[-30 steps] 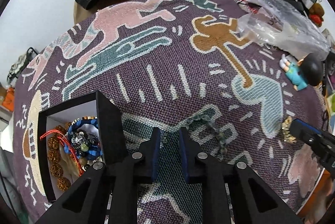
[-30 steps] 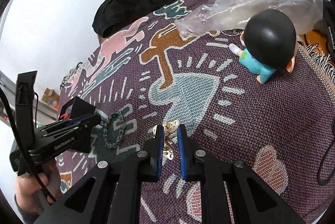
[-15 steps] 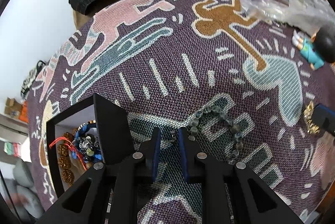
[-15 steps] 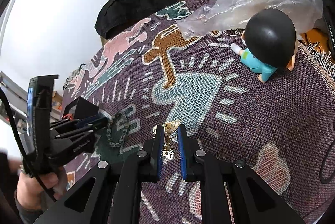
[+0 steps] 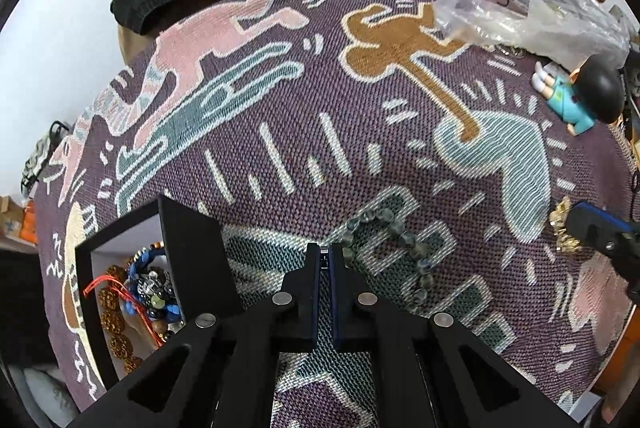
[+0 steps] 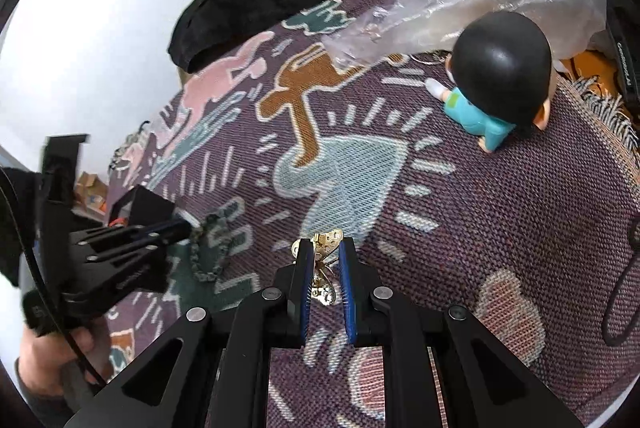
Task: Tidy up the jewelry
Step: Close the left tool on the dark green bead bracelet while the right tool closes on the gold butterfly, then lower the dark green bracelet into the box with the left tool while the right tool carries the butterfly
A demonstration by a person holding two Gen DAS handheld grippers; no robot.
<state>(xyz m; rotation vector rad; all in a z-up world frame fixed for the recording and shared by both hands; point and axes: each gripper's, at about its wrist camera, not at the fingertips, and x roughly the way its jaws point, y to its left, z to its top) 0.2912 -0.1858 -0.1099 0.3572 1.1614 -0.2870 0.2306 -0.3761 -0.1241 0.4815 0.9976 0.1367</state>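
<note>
Woven purple cloth [image 5: 280, 100] with cartoon figures covers the table, and both grippers point down at it.

The left gripper [image 5: 325, 252] has just been closing, and its jaws now stand all but together at the near left end of the grey bead bracelet [image 5: 404, 240]. That suits pinching the thin string between beads, but whether the string is actually caught cannot be told: the tips hide that spot.

The right gripper [image 6: 324, 260] sits narrow around the gold jewelry piece [image 6: 325, 268], a blue pad on each side; the pads seem to press it, probably to lift it next.

Just left of the left gripper stands the open black box [image 5: 192, 252], its hinged lid upright, likely so pieces can drop straight in. Inside lie 1 blue bead bracelet [image 5: 154, 288], brown carved beads [image 5: 112, 320] and a red cord [image 5: 108, 282]; its near part is cut off by the gripper body.

Far right, a clear plastic bag [image 5: 532, 8] lies crumpled beside a toy figure [image 5: 580, 96]; its contents are too blurred to name.
</note>
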